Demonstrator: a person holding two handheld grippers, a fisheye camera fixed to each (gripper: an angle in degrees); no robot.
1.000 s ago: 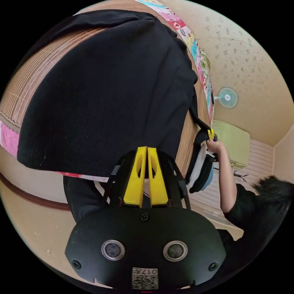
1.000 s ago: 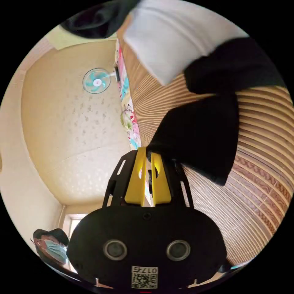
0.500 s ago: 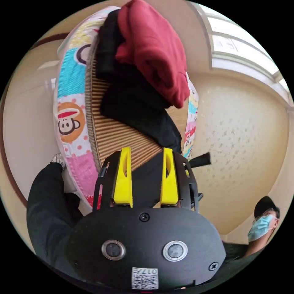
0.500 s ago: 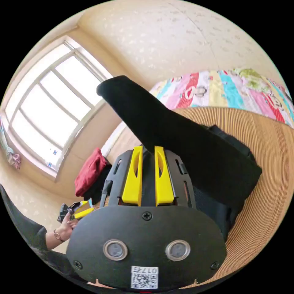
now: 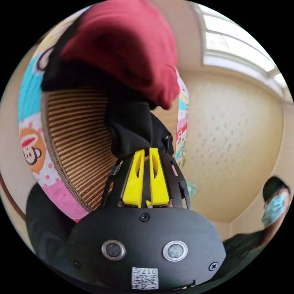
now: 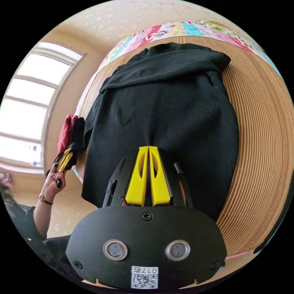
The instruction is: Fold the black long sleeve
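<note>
Half a second ago our left gripper (image 5: 146, 150) was spread; now it pinches a black cuff (image 5: 131, 134) beside the red garment (image 5: 122, 52), while our right gripper (image 6: 148, 148), pressed together, has lowered onto the black long sleeve (image 6: 165, 110) on the bed (image 6: 263, 147), so another fold seems near.

Count: 1 black long sleeve (image 6: 165, 107), 1 red garment (image 5: 122, 49), 1 woven mat (image 6: 260, 147), 1 patterned quilt (image 5: 29, 92), 2 grippers: left gripper (image 5: 146, 151), right gripper (image 6: 148, 148), 1 window (image 6: 27, 104), 1 person's hand (image 6: 53, 183) at 8 o'clock.

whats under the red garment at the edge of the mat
A dark folded garment lies under the red garment, resting on the striped mat. The left tool is closed at its hem. How far the dark piece reaches beneath the red is covered.
</note>
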